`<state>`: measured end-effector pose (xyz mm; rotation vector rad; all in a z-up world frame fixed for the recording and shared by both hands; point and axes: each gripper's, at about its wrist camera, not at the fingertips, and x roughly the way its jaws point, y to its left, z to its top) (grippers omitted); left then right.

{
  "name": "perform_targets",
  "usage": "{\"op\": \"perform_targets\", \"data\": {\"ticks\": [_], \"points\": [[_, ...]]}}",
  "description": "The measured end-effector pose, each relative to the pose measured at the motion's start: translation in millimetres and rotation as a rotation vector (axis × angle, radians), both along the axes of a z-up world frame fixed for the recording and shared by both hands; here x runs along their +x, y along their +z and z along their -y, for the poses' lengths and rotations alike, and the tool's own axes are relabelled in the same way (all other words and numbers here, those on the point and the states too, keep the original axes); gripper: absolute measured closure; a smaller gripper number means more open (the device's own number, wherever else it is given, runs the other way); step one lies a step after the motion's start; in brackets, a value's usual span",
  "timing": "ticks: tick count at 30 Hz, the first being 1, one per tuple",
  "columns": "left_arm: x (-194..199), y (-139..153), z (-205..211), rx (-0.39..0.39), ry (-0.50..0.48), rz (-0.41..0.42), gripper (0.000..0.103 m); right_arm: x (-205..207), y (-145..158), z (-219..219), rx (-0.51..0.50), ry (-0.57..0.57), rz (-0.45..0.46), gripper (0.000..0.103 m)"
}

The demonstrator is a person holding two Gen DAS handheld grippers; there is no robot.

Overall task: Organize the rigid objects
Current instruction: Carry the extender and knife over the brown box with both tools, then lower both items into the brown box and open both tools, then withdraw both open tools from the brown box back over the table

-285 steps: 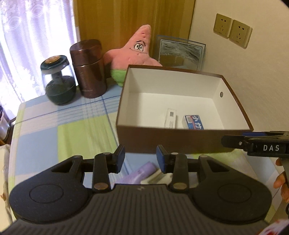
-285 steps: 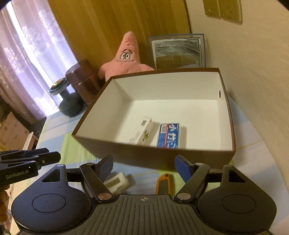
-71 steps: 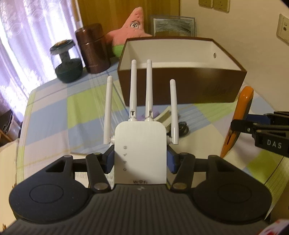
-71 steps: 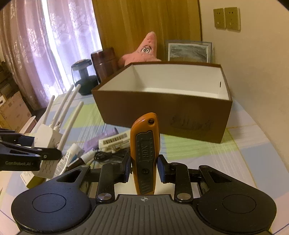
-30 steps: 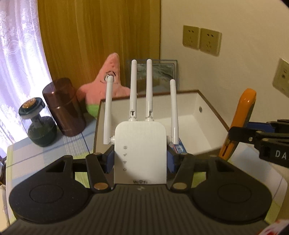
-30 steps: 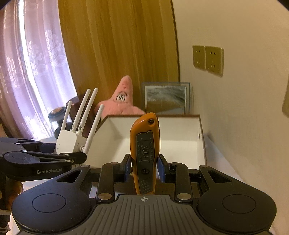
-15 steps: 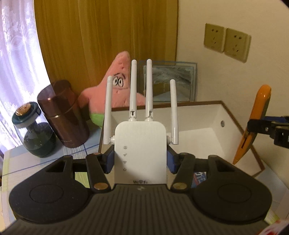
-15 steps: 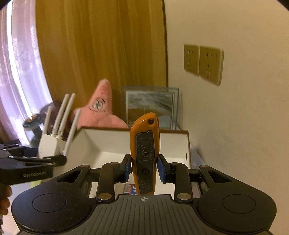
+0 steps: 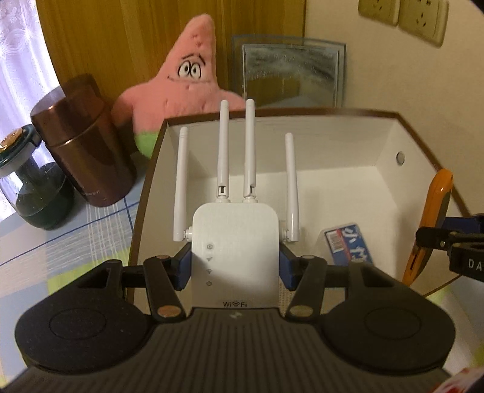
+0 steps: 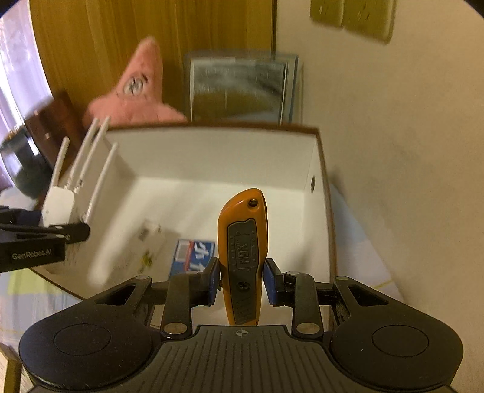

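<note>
My left gripper (image 9: 235, 266) is shut on a white WiFi extender (image 9: 235, 257) with several upright antennas, held over the left part of the brown box (image 9: 332, 145) with a white inside. My right gripper (image 10: 242, 285) is shut on an orange utility knife (image 10: 243, 257), held upright over the box's (image 10: 211, 151) right front part. The knife also shows at the right in the left wrist view (image 9: 429, 223), the extender at the left in the right wrist view (image 10: 60, 199). A blue packet (image 9: 348, 243) and a white packet (image 10: 145, 241) lie on the box floor.
Behind the box stand a pink star plush (image 9: 184, 87) and a framed picture (image 9: 287, 75). A brown canister (image 9: 81, 145) and a dark glass jar (image 9: 33, 187) stand to its left on the checked cloth. The wall with sockets (image 9: 402, 15) is close on the right.
Both grippers have tilted downward over the open box, so its floor and the packets inside now show. Both holds are unchanged.
</note>
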<state>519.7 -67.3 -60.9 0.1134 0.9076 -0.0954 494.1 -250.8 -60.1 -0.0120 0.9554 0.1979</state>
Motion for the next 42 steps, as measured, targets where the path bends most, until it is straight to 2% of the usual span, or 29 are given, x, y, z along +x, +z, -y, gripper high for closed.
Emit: {"op": "perform_targets", "data": {"ticks": [4, 9, 20, 26, 29, 34, 42], "points": [[5, -7, -1, 0.009, 0.009, -0.031, 0.051, 12, -15, -6, -0.021, 0.003, -0.069, 0.075], [6, -14, 0, 0.020, 0.012, -0.059, 0.051, 26, -25, -5, -0.020, -0.015, -0.110, 0.076], [9, -18, 1, 0.041, 0.017, -0.086, 0.051, 20, -23, 0, 0.008, -0.033, -0.091, 0.071], [10, -22, -1, 0.051, 0.009, -0.103, 0.051, 12, -18, -1, 0.044, -0.031, -0.076, 0.062], [6, -18, 1, 0.075, -0.002, -0.066, 0.051, 9, -16, -3, 0.056, -0.019, -0.070, 0.055], [4, -9, -3, 0.064, -0.002, -0.051, 0.050, 1, -9, -7, 0.052, -0.002, -0.040, 0.042], [-7, 6, -9, 0.031, 0.004, -0.037, 0.050, -12, 3, -6, 0.078, 0.003, -0.011, 0.037]]}}
